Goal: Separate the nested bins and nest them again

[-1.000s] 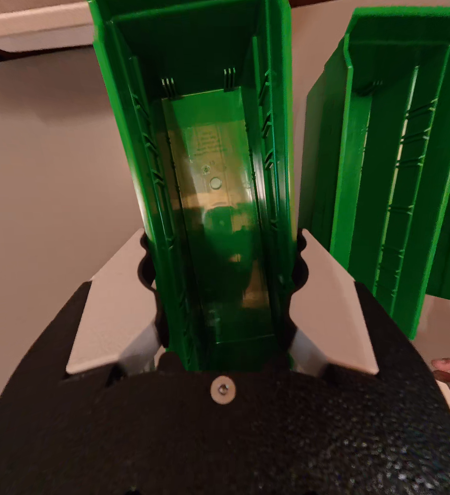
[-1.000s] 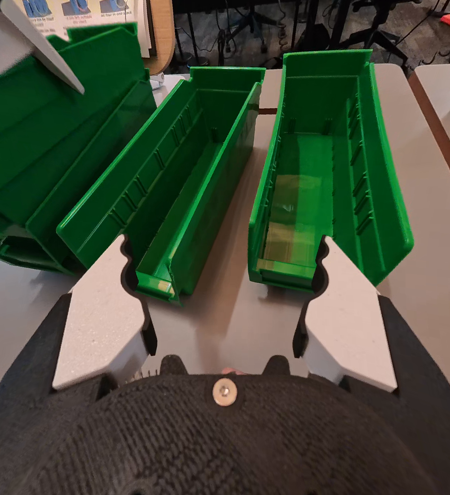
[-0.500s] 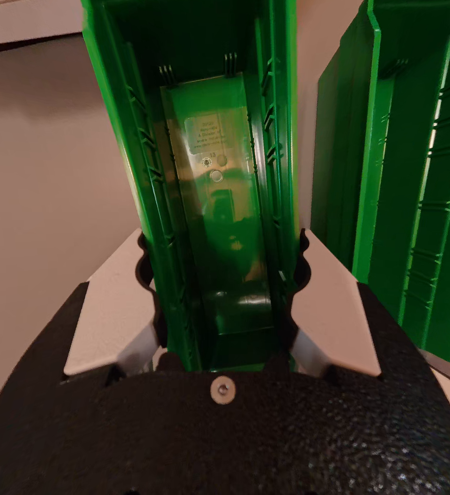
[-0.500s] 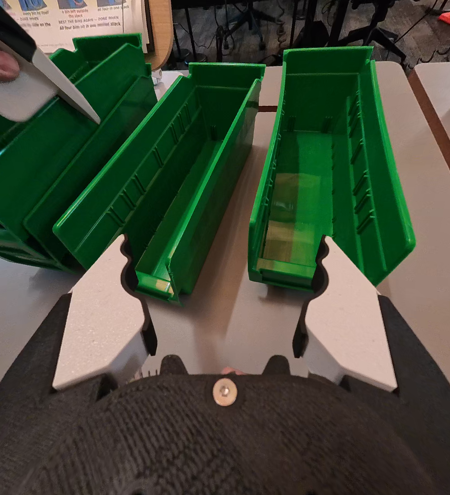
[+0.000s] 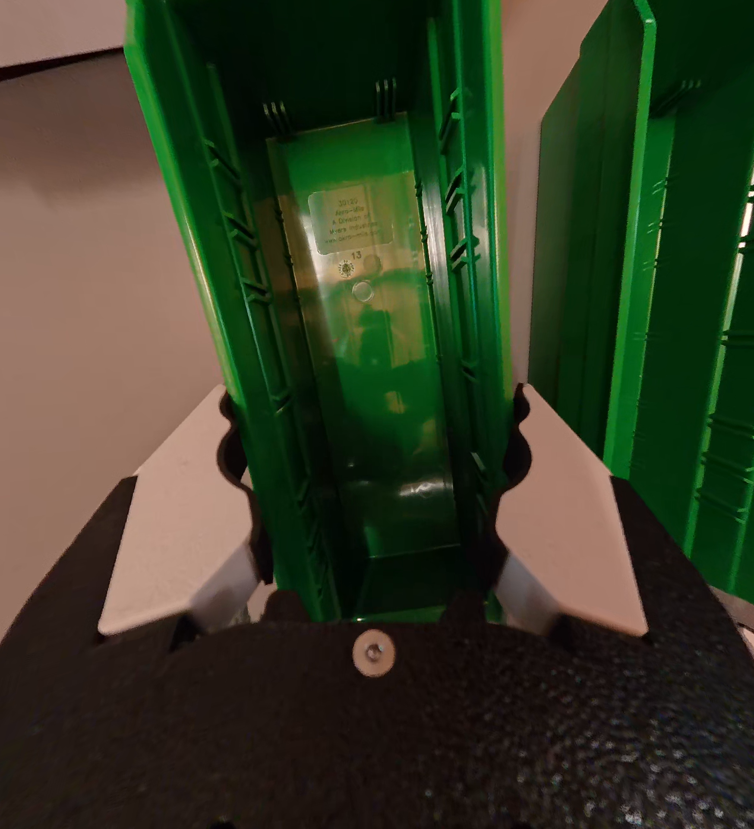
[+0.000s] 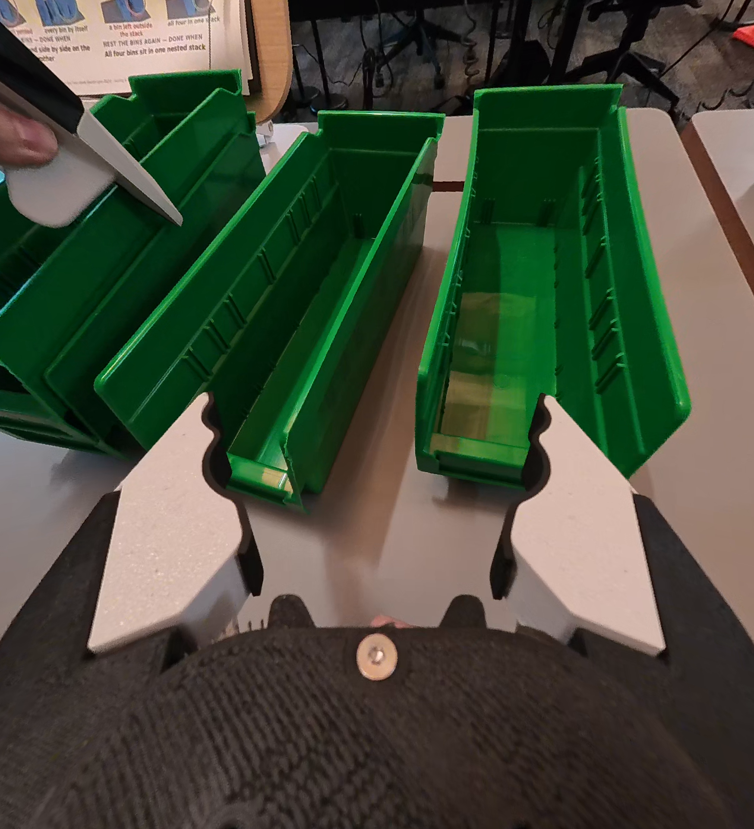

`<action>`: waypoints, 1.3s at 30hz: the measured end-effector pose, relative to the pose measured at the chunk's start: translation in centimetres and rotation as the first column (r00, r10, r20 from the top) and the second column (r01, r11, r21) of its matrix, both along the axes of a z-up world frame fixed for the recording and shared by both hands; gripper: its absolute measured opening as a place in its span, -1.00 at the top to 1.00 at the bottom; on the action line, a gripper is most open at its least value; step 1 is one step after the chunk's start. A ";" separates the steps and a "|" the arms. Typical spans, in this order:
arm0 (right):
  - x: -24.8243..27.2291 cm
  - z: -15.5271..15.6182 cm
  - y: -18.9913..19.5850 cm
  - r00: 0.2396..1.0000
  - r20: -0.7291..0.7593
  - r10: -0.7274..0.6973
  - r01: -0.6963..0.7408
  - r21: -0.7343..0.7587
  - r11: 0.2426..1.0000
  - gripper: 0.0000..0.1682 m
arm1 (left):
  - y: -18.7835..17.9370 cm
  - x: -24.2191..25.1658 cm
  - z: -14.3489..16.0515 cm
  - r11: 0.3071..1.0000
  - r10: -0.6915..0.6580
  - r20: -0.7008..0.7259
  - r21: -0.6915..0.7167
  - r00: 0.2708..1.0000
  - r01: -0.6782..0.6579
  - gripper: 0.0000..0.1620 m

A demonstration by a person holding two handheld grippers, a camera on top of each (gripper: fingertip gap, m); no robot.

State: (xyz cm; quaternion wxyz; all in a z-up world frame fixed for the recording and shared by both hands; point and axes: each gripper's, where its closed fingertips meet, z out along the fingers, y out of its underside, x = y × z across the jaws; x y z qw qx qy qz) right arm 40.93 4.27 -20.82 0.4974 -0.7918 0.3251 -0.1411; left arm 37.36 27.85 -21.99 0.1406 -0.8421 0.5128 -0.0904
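Printed sheet (image 6: 142,40): at eleven o'clock in my right wrist view, propped behind the bins; it bears pictures and writing.

Leftmost bins (image 6: 110,251): at ten o'clock in the same view, long green bins tilted over. More than one rim shows, so one seems to sit inside another, but I cannot count them.

Left gripper (image 6: 97,179): seen from the side there, its pale finger lying across the tilted bins, with my thumb (image 6: 12,134) on its body.

Held bin (image 5: 366,278): in my left wrist view it runs from six to twelve o'clock, straight between my fingers. Both dark pads press its outer side walls, so my left gripper (image 5: 368,448) is closed firmly around it at about bin width. A pale label (image 5: 350,222) sits on its floor.

Neighbouring bin (image 5: 680,314): at two o'clock of the held one, just beside it, apart.

Middle bin (image 6: 285,314): at twelve o'clock, flat on the grey table (image 6: 702,538), open side up.

Right bin (image 6: 545,291): at one o'clock, near the middle bin with bare table between.

Right gripper (image 6: 375,448): spread wide and holding nothing, hovering short of the two bins' near ends.

Chair bases and cables (image 6: 478,49): on the floor beyond the table.
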 end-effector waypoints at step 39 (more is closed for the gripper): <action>-0.2 -0.2 0.6 1.000 0.015 0.007 -0.007 -0.030 1.000 -0.58 | 0.1 1.2 5.1 0.994 -0.111 0.128 0.034 0.986 0.108 -0.52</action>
